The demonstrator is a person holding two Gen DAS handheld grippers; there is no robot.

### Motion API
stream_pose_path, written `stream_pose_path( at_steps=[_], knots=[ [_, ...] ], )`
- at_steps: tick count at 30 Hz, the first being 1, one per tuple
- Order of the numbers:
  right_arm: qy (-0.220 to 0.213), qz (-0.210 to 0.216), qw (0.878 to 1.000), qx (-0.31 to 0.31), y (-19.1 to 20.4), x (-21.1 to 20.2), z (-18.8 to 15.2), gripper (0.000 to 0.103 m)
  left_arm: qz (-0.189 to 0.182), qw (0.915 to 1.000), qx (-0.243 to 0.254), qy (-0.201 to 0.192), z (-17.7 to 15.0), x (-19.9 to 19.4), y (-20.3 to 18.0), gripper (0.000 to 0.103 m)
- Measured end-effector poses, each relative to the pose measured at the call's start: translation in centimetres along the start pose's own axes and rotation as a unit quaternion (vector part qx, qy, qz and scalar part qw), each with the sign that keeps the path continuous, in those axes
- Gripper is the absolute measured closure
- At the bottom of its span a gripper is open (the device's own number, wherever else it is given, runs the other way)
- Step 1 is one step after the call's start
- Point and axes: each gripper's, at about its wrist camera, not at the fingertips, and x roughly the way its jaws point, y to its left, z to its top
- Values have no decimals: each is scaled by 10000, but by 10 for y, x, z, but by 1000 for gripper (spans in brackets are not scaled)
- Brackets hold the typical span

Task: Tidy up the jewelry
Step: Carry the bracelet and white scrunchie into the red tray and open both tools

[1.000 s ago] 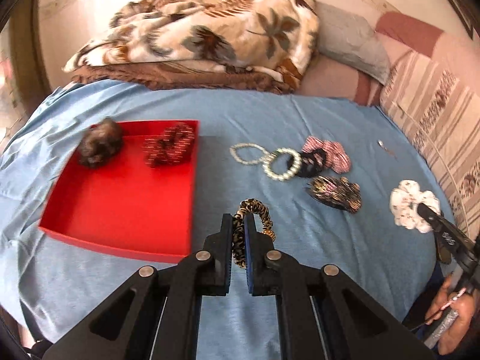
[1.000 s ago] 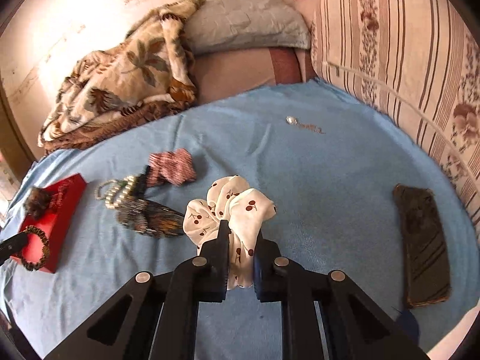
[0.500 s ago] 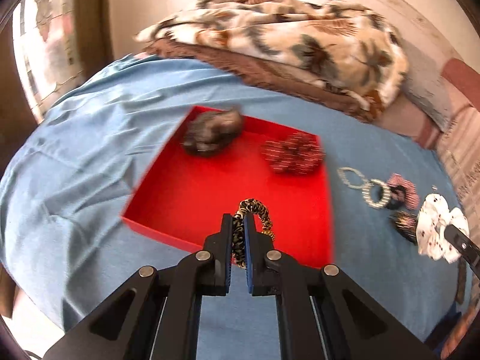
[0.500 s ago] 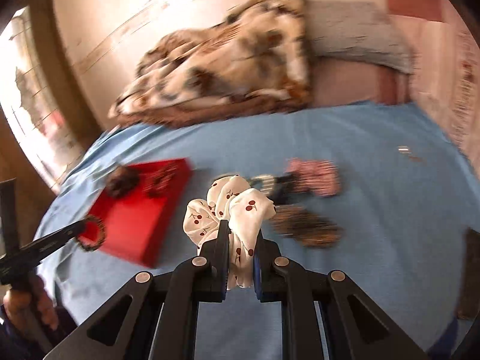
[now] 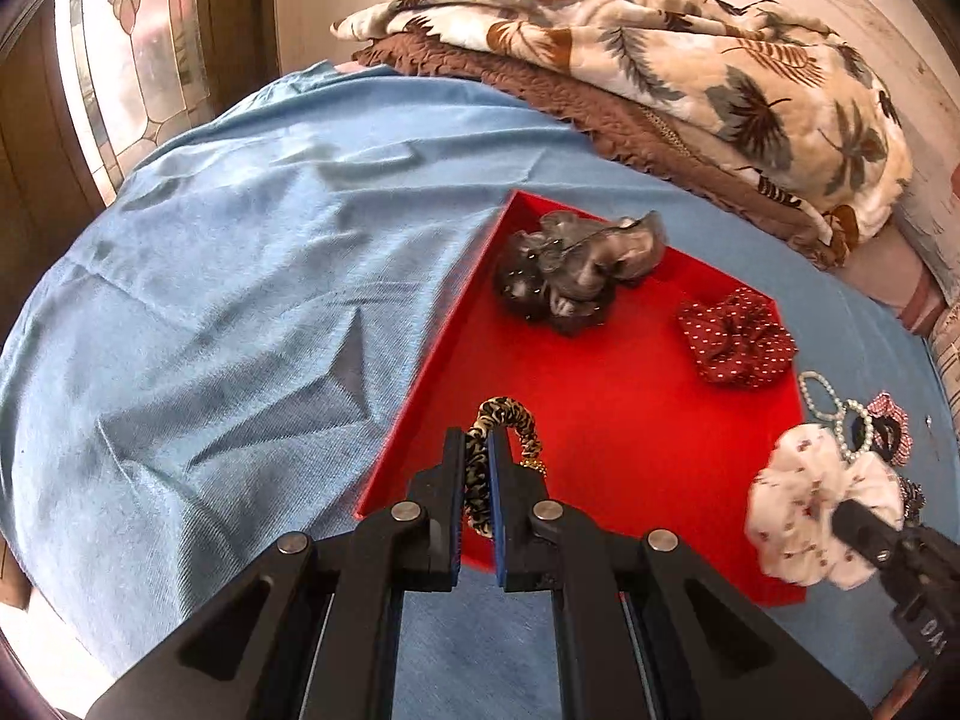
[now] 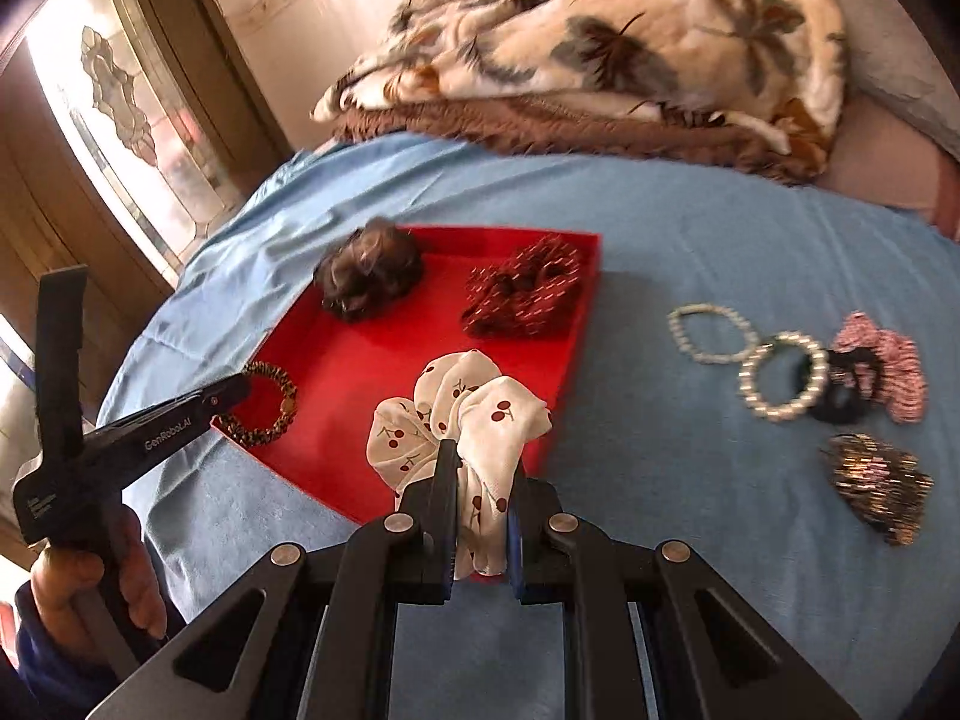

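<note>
My left gripper (image 5: 477, 456) is shut on a leopard-print scrunchie (image 5: 510, 420) and holds it over the near left part of the red tray (image 5: 630, 438). It also shows in the right wrist view (image 6: 231, 393) with the leopard-print scrunchie (image 6: 264, 402). My right gripper (image 6: 480, 468) is shut on a white cherry-print scrunchie (image 6: 462, 420) above the red tray's (image 6: 336, 360) near edge; the white scrunchie shows in the left wrist view (image 5: 810, 504). A grey scrunchie (image 5: 576, 270) and a red dotted scrunchie (image 5: 738, 339) lie in the tray.
On the blue bedsheet (image 6: 660, 480) right of the tray lie two pearl bracelets (image 6: 780, 375), a pink checked scrunchie (image 6: 888, 360), a black band (image 6: 840, 402) and a glittery scrunchie (image 6: 879, 486). A folded floral blanket (image 5: 660, 48) lies at the back. A window (image 5: 138, 60) is at left.
Both grippers have swung left toward the red tray with their scrunchies. The left one is now over the tray's near left part, the right one over its near edge.
</note>
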Motion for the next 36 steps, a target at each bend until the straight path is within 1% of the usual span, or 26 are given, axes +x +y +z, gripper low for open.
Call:
stream_pose_path(
  at_steps=[3, 6, 12, 15, 16, 17, 19, 20, 22, 23, 25, 27, 31, 36],
  knots=[
    [206, 37, 9998, 50, 4, 20, -2, 89, -35, 10000, -30, 69, -2, 8, 4, 96],
    [334, 26, 9994, 29, 6, 31, -6, 89, -53, 9999, -69, 122, -4, 14, 5, 96],
    [410, -3, 9992, -10, 8, 38, -9, 89, -158, 9991, -316, 214, -6, 20, 14, 96],
    [405, -3, 9992, -27, 9, 39, -9, 86, -208, 9989, -363, 197, -6, 17, 15, 93],
    [394, 0, 9992, -48, 10, 38, -8, 86, -235, 9988, -387, 177, -6, 14, 15, 88],
    [359, 0, 9993, -80, 11, 36, -9, 85, -250, 9987, -409, 140, -5, 11, 16, 78],
    [312, -52, 9994, -152, 13, 33, -8, 78, -346, 9982, -482, 38, -4, 2, 17, 65],
    [280, -66, 9994, -206, 15, 30, -8, 77, -371, 9980, -517, 8, -3, -2, 17, 57],
    [206, -103, 9993, -292, 18, 23, -7, 72, -382, 9972, -627, -113, -2, -15, 18, 46],
    [168, -113, 9993, -323, 19, 19, -7, 71, -398, 9968, -665, -170, -2, -20, 19, 44],
    [102, -101, 9993, -349, 20, 11, -7, 66, -452, 9961, -709, -258, -1, -32, 18, 43],
    [21, -83, 9993, -360, 21, 2, -8, 63, -458, 9958, -717, -332, -1, -42, 16, 43],
    [-60, -59, 9993, -355, 18, -15, -15, 62, -401, 9964, -589, -469, -4, -61, 6, 41],
    [-128, -95, 9996, -250, 3, -40, -32, 61, -321, 9974, -312, -559, -13, -77, -12, 41]
  ],
)
